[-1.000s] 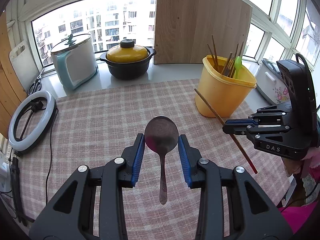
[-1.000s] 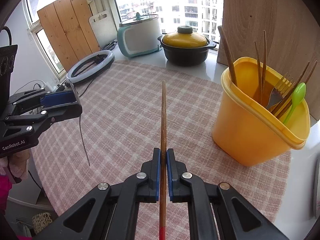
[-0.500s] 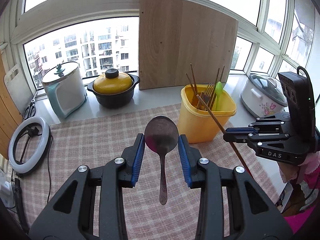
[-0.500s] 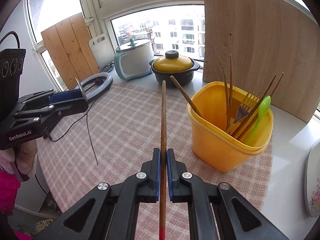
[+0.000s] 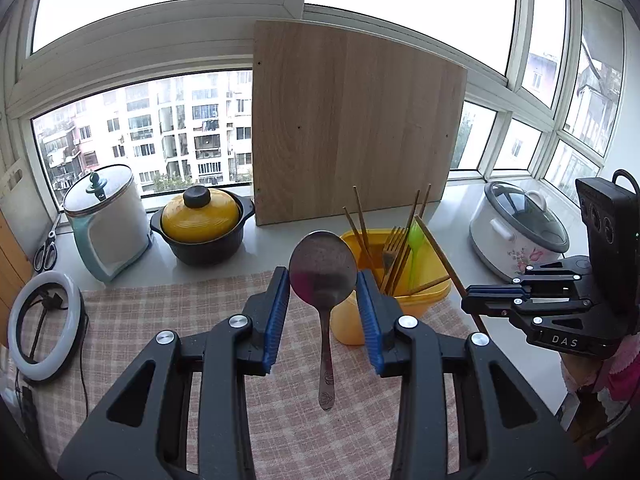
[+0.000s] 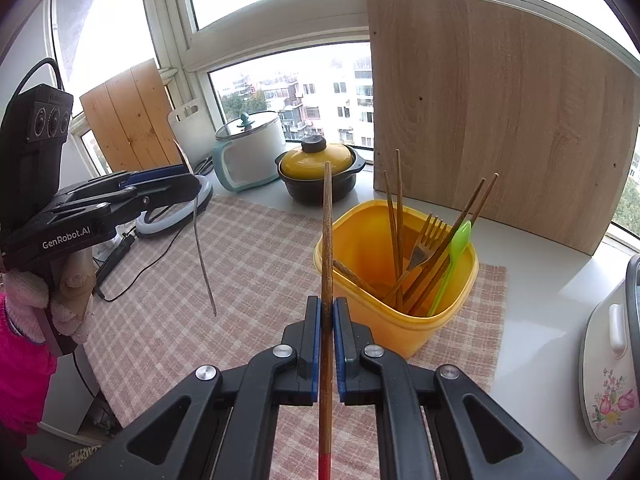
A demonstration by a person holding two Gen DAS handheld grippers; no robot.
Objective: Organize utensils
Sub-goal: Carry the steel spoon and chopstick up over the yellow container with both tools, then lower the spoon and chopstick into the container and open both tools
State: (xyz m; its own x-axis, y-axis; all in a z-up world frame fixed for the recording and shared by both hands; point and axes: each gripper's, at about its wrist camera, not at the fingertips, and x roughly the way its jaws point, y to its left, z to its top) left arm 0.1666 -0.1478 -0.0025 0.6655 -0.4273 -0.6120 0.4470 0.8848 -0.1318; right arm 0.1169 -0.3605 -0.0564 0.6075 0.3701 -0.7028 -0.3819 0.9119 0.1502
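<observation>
My left gripper [image 5: 323,286] is shut on a metal spoon [image 5: 322,272], holding its bowl between the blue pads with the handle hanging down. My right gripper [image 6: 327,312] is shut on a wooden chopstick [image 6: 327,240] with a red end, held in the air beside the yellow utensil bin [image 6: 372,320]. The bin [image 5: 424,276] holds several chopsticks, a fork [image 6: 426,240] and a green plastic spoon [image 6: 456,248]. The right gripper [image 5: 520,300] shows right of the bin in the left wrist view. The left gripper [image 6: 160,196] with the spoon [image 6: 202,256] shows at left in the right wrist view.
A checked cloth [image 5: 160,320] covers the table. A yellow-lidded black pot [image 5: 202,228], a white and teal cooker [image 5: 106,220], a ring light [image 5: 42,326] and a floral cooker [image 5: 516,228] stand around. A wooden board [image 5: 352,120] leans on the window behind the bin.
Both grippers have risen and tilted up, each keeping its utensil. The bin now sits lower and closer under both grippers, and the chopstick tip is over the bin's near-left rim.
</observation>
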